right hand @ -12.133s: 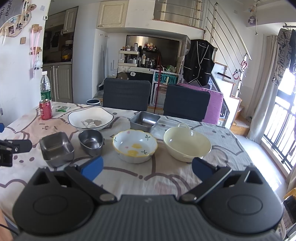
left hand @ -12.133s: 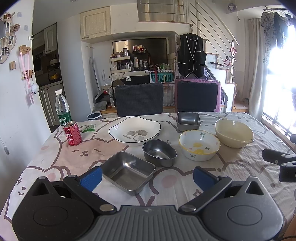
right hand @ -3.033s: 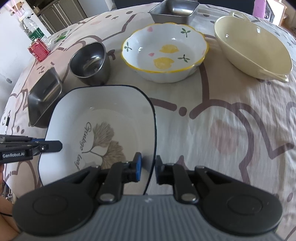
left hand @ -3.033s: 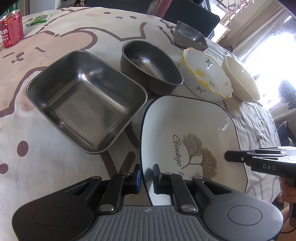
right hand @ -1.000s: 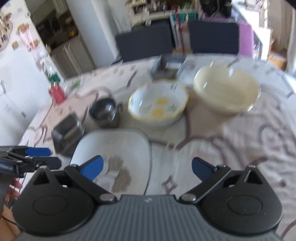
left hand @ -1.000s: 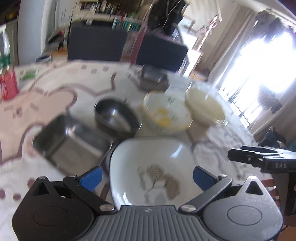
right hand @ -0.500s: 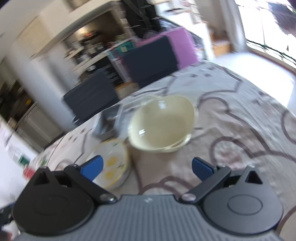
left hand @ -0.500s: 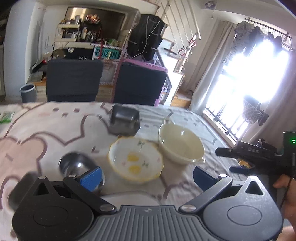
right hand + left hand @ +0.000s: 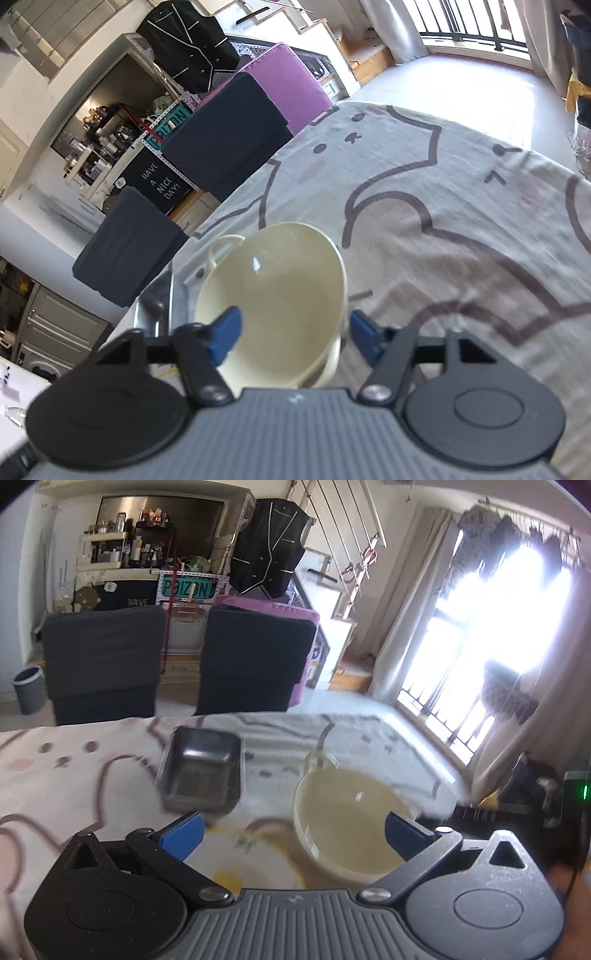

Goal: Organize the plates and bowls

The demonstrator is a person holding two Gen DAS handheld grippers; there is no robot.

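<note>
A cream bowl with a small handle (image 9: 280, 291) sits on the patterned tablecloth. My right gripper (image 9: 293, 334) is open, its blue pads on either side of the bowl's near rim, one inside and one outside. In the left wrist view the cream bowl (image 9: 351, 823) lies ahead to the right, a square steel tray (image 9: 201, 771) ahead to the left, and a white bowl with yellow lemon print (image 9: 251, 864) right under my open, empty left gripper (image 9: 291, 830). The steel tray's edge also shows in the right wrist view (image 9: 159, 302).
Two dark chairs (image 9: 103, 664) stand behind the table's far edge, one backed by a purple cushion (image 9: 291, 85). A bright window (image 9: 498, 638) is at the right. The other gripper (image 9: 517, 812) shows at the right edge of the left wrist view. Bare tablecloth (image 9: 461, 206) stretches right of the cream bowl.
Both grippers let go of the ginkgo plate and opened. Both then swung toward the far right of the table; the right gripper has closed in on the cream bowl's rim.
</note>
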